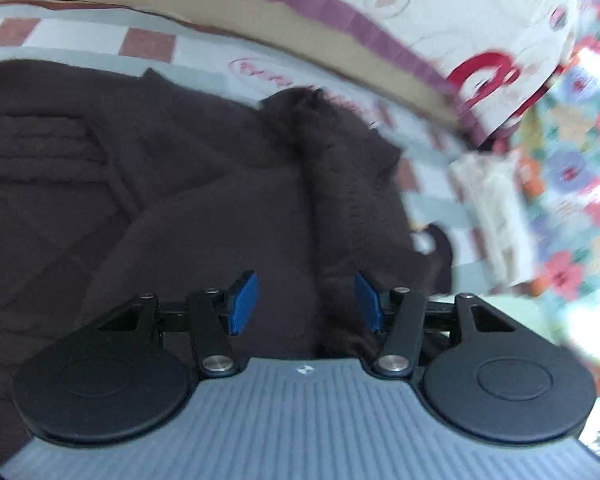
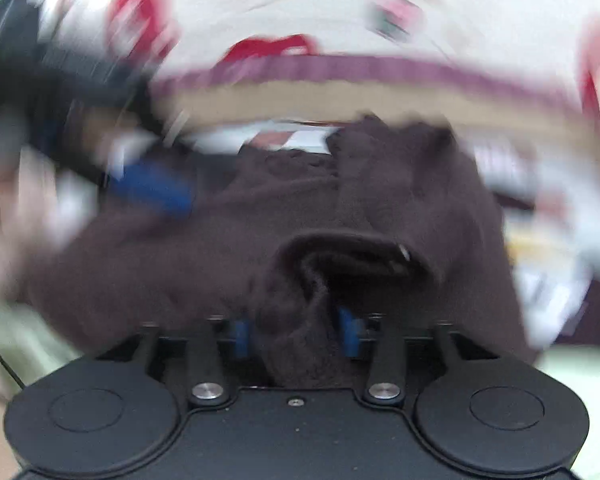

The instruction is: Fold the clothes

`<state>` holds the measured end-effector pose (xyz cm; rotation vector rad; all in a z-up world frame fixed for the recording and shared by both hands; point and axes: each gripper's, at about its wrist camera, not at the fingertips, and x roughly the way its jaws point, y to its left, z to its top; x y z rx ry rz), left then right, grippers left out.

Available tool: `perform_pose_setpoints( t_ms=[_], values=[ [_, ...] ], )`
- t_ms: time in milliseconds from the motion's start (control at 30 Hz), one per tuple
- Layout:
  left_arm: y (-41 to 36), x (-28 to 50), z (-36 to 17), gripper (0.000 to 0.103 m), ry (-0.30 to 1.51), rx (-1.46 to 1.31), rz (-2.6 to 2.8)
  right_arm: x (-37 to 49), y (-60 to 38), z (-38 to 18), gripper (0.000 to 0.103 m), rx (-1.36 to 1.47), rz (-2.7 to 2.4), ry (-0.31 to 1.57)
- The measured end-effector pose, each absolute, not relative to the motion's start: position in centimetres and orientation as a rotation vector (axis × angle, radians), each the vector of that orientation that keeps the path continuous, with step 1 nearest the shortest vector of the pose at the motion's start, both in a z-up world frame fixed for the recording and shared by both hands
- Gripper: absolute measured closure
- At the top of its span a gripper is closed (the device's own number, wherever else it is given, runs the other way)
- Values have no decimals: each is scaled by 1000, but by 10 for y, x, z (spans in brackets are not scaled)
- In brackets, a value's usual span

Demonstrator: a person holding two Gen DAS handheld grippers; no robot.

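Observation:
A dark brown knitted sweater (image 1: 179, 184) lies spread on a checked bed sheet (image 1: 147, 44). My left gripper (image 1: 306, 304) hovers over it, open; a raised ridge of the knit runs under the gap and brushes the right pad (image 1: 368, 302). In the blurred right wrist view, a bunched fold of the sweater (image 2: 400, 200) sits between the pads of my right gripper (image 2: 293, 336). Those pads stand apart and do not press on the fold. The left gripper's blue pad (image 2: 151, 188) shows as a smear at the upper left, over the sweater's far side.
A white quilt with red strawberry prints and a purple border (image 1: 440, 12) lies rolled along the far side. A bright floral cloth (image 1: 572, 160) covers the right. A person's hand (image 2: 11, 208) shows blurred at the left edge.

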<state>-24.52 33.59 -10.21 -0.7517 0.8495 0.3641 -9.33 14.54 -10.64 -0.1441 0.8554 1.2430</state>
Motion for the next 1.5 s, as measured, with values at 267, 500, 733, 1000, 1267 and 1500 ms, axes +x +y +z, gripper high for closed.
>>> perform_pose_setpoints(
  t_ms=[267,500,733,1000,1267,1500],
  values=[
    [317,-225,-115,73,953,-595,371,-68,141,-82,41,55,1217,1042],
    [312,-218,-91,76,1070,-619,341,-45,134,-70,40,67,1011,1115],
    [313,-231,3,53,965,-402,325,-32,134,-76,34,131,1016,1110],
    [359,-256,-46,55,825,-561,336,-58,169,-84,87,2,1189,864],
    [386,-220,-75,51,877,-610,298,-137,199,-93,80,-516,1425,716],
    [449,-242,-81,49,1021,-502,503,-76,165,-56,48,-206,1702,920]
  ],
)
